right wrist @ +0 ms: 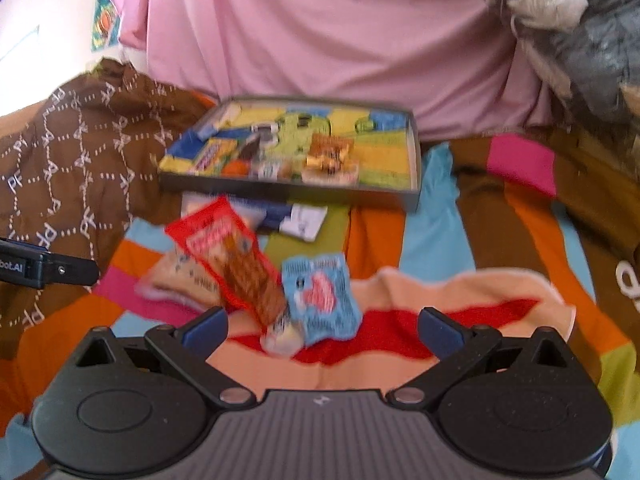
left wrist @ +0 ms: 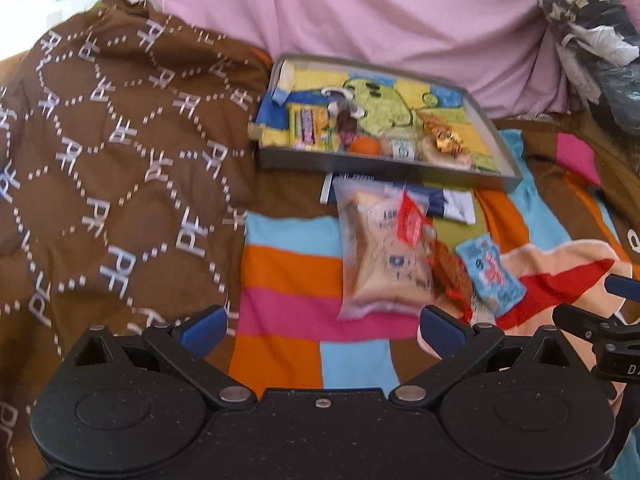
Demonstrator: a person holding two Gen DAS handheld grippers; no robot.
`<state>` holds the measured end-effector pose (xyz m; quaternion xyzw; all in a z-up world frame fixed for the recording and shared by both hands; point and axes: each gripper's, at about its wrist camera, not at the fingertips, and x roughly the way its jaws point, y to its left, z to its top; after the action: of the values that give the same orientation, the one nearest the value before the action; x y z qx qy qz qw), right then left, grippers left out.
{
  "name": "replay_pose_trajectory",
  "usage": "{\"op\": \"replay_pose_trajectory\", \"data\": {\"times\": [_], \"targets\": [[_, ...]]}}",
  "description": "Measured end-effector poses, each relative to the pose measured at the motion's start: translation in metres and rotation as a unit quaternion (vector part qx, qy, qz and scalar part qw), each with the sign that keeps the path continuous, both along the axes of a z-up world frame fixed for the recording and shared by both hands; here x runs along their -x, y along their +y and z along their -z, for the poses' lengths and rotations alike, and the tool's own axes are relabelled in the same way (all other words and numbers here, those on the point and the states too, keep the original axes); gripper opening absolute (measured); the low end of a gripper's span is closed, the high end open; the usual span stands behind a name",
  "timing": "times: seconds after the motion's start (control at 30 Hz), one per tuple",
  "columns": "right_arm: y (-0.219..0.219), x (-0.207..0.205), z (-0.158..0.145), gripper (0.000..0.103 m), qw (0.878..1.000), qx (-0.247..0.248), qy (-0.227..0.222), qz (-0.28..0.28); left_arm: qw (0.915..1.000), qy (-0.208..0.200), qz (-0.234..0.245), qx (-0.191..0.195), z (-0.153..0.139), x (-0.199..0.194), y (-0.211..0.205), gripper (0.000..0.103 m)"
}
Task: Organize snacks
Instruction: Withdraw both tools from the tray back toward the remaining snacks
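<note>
Left gripper [left wrist: 322, 326], jaws spread wide, empty, over a colour-block blanket [left wrist: 288, 304]. Just ahead of it: clear bread packet [left wrist: 376, 256], w/ a red wafer packet [left wrist: 432, 248] lying across its right side, and a small blue snack packet [left wrist: 490, 274] right of that. Right gripper [right wrist: 322, 326], also wide open and empty, sits just behind the blue packet. Farther ahead, a grey tray [left wrist: 360, 162] w/ cartoon liner holds several snacks. Brown patterned cloth [left wrist: 112, 168] to the left; pink sheet [left wrist: 360, 8] beyond.

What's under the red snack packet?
The red packet lies across a clear bread packet on the colourful blanket. Its lower end touches the blue packet. Anything beneath them is hidden.
</note>
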<state>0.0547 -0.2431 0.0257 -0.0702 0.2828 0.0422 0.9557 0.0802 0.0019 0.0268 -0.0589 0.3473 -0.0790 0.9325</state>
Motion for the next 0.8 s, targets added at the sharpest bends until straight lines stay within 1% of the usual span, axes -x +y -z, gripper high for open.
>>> {"op": "replay_pose_trajectory", "data": {"times": [0.33,0.6,0.7,0.8], "targets": [[0.003,0.001,0.017,0.103,0.999,0.006,0.039,0.001,0.9997,0.026,0.000,-0.003,0.014,0.003,0.001,0.102],[0.003,-0.006,0.026,0.103,0.998,0.013,0.056,-0.005,0.9993,0.037,0.004,0.002,0.020,-0.001,-0.001,0.102],[0.002,-0.010,0.030,0.103,0.997,0.019,0.065,-0.021,0.9991,0.040,0.008,0.006,0.023,-0.003,-0.005,0.102],[0.002,-0.013,0.033,0.103,0.996,0.040,0.067,-0.044,0.9989,0.044,0.012,0.013,0.025,-0.006,-0.009,0.102]]}}
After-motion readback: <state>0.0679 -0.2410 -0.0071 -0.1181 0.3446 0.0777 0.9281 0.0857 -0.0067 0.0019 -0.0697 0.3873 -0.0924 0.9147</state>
